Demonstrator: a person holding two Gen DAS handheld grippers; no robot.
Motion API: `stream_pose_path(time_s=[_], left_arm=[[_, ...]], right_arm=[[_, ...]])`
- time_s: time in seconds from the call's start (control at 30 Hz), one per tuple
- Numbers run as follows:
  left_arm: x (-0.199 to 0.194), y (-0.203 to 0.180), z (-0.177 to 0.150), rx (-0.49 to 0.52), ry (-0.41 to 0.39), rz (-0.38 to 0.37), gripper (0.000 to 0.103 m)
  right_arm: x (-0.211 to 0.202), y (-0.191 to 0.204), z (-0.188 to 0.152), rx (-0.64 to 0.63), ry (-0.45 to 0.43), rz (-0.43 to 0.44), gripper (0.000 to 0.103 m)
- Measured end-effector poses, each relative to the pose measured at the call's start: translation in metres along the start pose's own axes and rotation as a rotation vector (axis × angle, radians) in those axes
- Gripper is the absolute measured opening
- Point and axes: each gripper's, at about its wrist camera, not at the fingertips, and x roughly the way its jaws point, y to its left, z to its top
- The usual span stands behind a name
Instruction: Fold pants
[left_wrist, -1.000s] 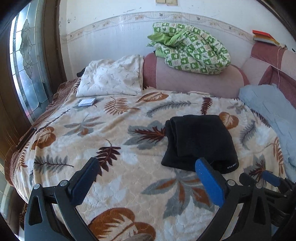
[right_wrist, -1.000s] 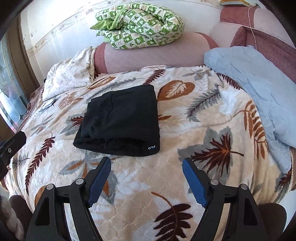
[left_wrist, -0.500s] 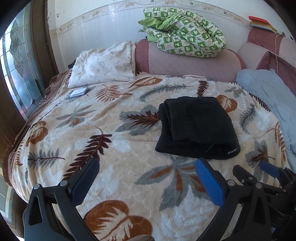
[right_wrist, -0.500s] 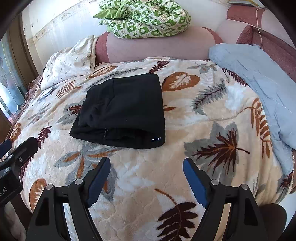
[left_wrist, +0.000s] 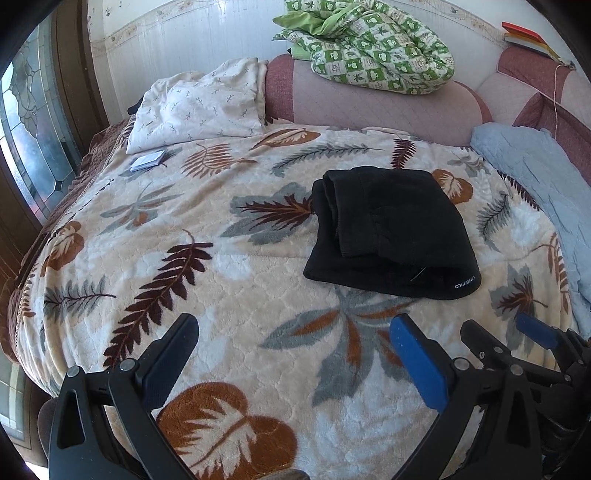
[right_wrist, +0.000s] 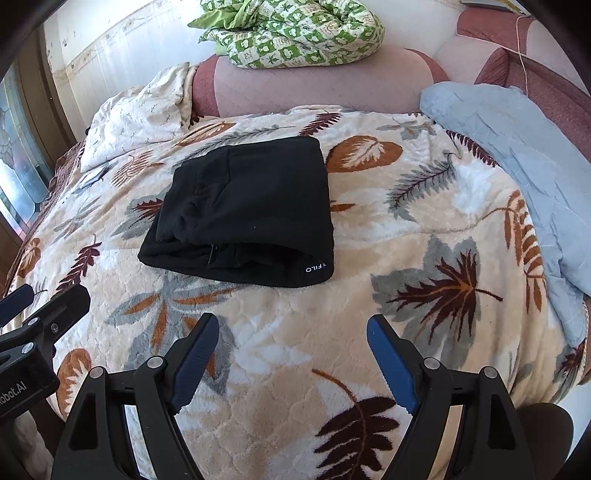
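Black fleece-like pants (right_wrist: 243, 210) lie folded into a compact, thick rectangle on the leaf-print blanket (right_wrist: 369, 302), roughly mid-bed, with several layers showing at the near edge and a small white-lettered tag at the near right corner. By the look of the stack, the folding is done or nearly so.

Right gripper (right_wrist: 291, 354): jaws spread wide, nothing between them, held over bare blanket. The bundle lies ahead of it and slightly to its left, apart from the fingertips.

Left gripper (left_wrist: 295, 354): jaws likewise spread, holding nothing. Here the bundle lies ahead and to the right, near but not touching. The right gripper shows at the lower right edge of the left view, so the two tools sit close together, side by side.

Key relation: the bundle's long axis appears to run away from the tools, toward the pink headboard (right_wrist: 314, 81), with its short open edge facing them. The right tool appears slightly nearer to the tagged corner; the left lines up better with the stepped left side.

Judgement: any further move would be a forward reach, each tool taking its own side.

Also present: light blue quilt (right_wrist: 517, 155) at far right, well apart from the bundle.
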Motion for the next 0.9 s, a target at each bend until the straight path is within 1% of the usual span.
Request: stream_pose_path(time_s=[0.47, 0.9], left_arm=[[0.014, -0.002, -0.004, 0.008, 0.057, -0.010, 0.103], [0.019, -0.003, -0.007, 0.006, 0.080, -0.022, 0.103]], right_arm=[[0.011, -0.001, -0.002, 0.002, 0.031, -0.008, 0.087], [0.017, -0.001, -0.005, -0.002, 0.052, -0.003, 0.088]])
